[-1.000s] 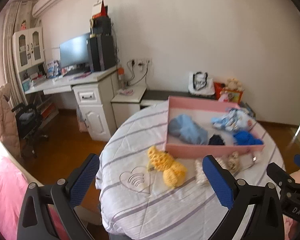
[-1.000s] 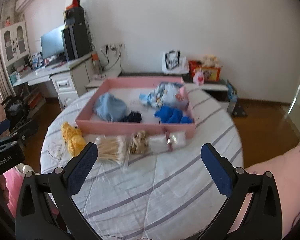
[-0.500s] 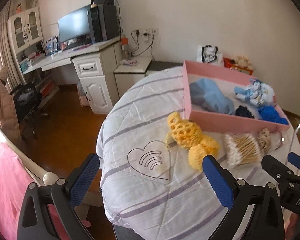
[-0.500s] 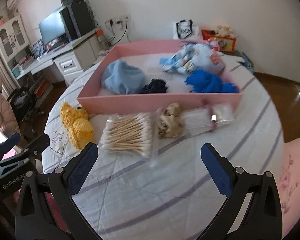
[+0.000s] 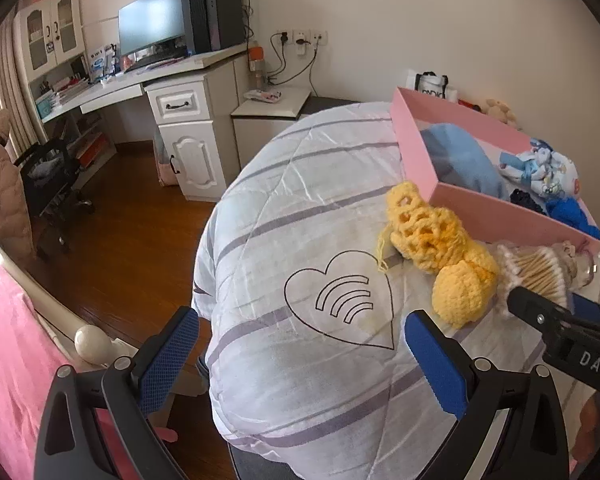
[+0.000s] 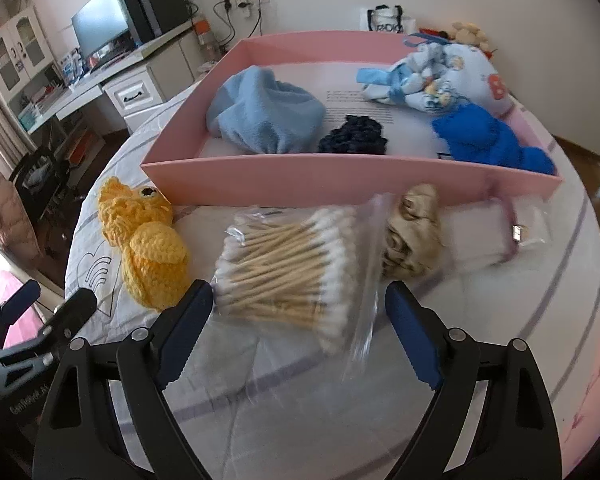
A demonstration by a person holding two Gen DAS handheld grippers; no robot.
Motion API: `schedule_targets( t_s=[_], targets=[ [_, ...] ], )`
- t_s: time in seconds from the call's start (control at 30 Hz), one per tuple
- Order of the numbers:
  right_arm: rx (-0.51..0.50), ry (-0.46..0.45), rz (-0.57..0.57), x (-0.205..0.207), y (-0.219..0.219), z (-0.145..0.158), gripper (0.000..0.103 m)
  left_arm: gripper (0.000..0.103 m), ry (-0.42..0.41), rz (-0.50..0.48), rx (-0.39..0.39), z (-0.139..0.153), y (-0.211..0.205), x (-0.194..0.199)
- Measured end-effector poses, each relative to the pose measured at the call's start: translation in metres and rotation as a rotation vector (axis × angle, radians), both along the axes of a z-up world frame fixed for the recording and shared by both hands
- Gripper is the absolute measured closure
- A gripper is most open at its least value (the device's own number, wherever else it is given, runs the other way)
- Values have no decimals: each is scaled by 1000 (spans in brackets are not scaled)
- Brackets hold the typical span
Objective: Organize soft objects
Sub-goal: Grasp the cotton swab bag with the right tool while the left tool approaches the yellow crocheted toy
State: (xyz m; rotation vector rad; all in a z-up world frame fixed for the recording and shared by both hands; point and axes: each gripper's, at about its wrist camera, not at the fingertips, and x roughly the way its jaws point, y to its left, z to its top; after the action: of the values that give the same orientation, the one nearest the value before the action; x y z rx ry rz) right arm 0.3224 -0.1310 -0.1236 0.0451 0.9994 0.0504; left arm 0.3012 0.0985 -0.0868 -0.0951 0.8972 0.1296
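Observation:
A pink tray (image 6: 340,178) on the round table holds a light blue cloth (image 6: 266,112), a dark scrunchie (image 6: 354,136), a bright blue knit (image 6: 488,140) and a patterned blue bundle (image 6: 440,76). In front of it lie a yellow crochet toy (image 6: 148,236), a bag of cotton swabs (image 6: 296,264), a beige scrunchie (image 6: 414,232) and a clear pouch (image 6: 500,228). My right gripper (image 6: 298,320) is open, its fingers straddling the near end of the swab bag. My left gripper (image 5: 300,354) is open and empty over the heart print, left of the yellow toy (image 5: 440,252).
The table wears a white quilted cover with grey stripes (image 5: 300,208). A white desk with a monitor (image 5: 152,34), a cabinet (image 5: 192,144) and an office chair (image 5: 48,176) stand at the left. A pink bed (image 5: 8,340) lies at the lower left.
Both grippers have moved down and closer to the table. The right one now reaches the swab bag; the left has swung left over the heart print.

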Motion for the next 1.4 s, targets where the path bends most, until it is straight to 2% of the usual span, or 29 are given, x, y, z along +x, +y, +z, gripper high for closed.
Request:
schedule_targets(
  t_s=[0.2,0.3,0.5,0.63,0.73,0.87,1.07,1.23,1.4],
  targets=[
    [-71,42,19,18,20,-12,12,1,22,-22,-19,-12,3,4],
    [-111,30,12,21,27,-14,13,1,23,-21,-24,-13,6,4],
    [-129,22,29,18,35,-9,33,1,22,-8,-41,-14,12,4],
    [-134,22,54,13,40,-6,34,1,21,-17,-53,-9,9,3],
    [-100,20,72,6,38,-2,34,1,23,-30,-64,-6,5,2],
    [-69,-6,82,-4,27,7,34,1,11,-38,-66,3,-2,-3],
    [-33,-93,56,-24,3,33,34,1,-15,-54,-78,19,-16,-10],
    [-31,-157,-15,-37,-27,48,34,1,-11,-75,-90,25,-34,-7],
    [-21,-168,-96,-37,-62,47,34,1,11,-119,-101,24,-53,6]
  ],
)
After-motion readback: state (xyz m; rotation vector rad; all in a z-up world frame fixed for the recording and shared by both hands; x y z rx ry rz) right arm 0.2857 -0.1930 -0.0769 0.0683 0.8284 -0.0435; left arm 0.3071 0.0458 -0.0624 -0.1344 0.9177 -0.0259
